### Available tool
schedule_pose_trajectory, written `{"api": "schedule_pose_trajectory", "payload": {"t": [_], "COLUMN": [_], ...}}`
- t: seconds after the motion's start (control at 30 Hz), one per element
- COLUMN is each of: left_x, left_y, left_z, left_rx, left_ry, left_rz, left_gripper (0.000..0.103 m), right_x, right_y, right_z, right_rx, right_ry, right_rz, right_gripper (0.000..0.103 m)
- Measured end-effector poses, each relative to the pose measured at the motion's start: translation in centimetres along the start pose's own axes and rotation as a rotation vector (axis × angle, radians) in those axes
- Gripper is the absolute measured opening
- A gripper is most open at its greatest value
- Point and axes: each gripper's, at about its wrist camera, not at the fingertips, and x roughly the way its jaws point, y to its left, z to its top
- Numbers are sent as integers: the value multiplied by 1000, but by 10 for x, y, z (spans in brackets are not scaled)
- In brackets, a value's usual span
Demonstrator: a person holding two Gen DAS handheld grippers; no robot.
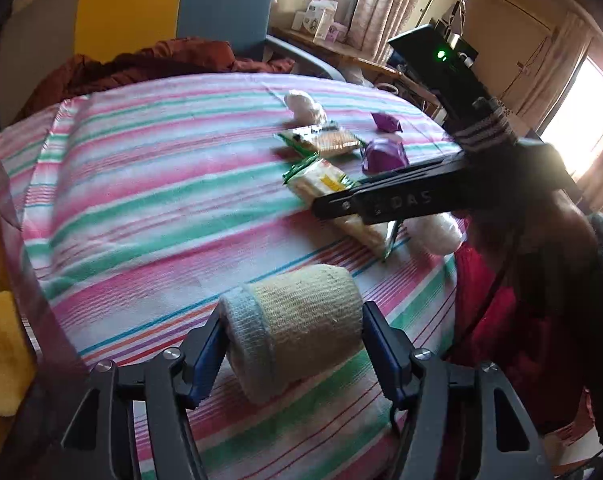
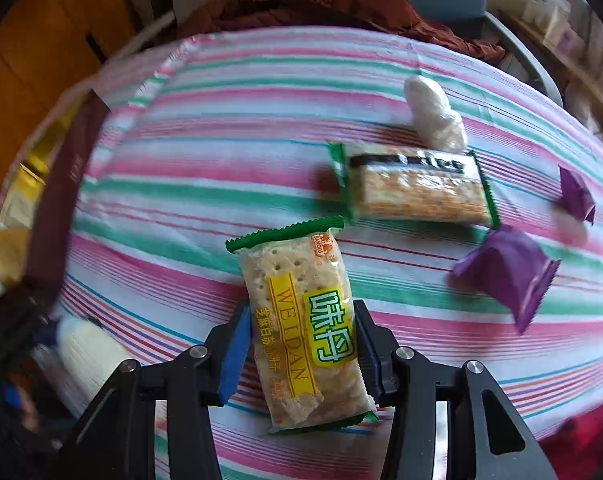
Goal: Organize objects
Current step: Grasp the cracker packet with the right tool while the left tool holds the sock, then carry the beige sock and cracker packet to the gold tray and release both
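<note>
Holding: my left claw (image 1: pixel 293 336) clamped on bandage roll (image 1: pixel 297 324); my right claw (image 2: pixel 299 344) gripping cracker packet (image 2: pixel 301 336); second cracker packet (image 2: pixel 413 188), purple sachets (image 2: pixel 505 276) far right on striped worktop (image 2: pixel 221 168)

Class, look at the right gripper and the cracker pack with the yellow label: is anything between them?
Nothing visible. The right gripper already has the cracker pack between its fingers, which sit close at both sides of it. No other item lies in between; the second cracker pack sits farther off on the striped cloth.
</note>
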Motion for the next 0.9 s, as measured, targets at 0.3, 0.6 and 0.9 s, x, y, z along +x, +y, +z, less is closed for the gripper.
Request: {"api": "schedule_pose_trajectory", "payload": {"t": [0.3,0.6,0.9], "left_x": [-62,-141,-210], "left_y": [14,70,141], "left_z": [-1,-18,-58], "left_rx": [-38,-192,-385], "left_ry": [-118,-265,-370], "left_rz": [64,179,317], "left_gripper": [65,65,65], "right_x": [-16,-34,-38], "right_y": [44,111,210], "right_z": [-3,8,32], "right_rx": [16,-25,-167], "right_ry": [-75,-163,-162], "right_rz": [107,223,355], "right_gripper": [49,49,49]}}
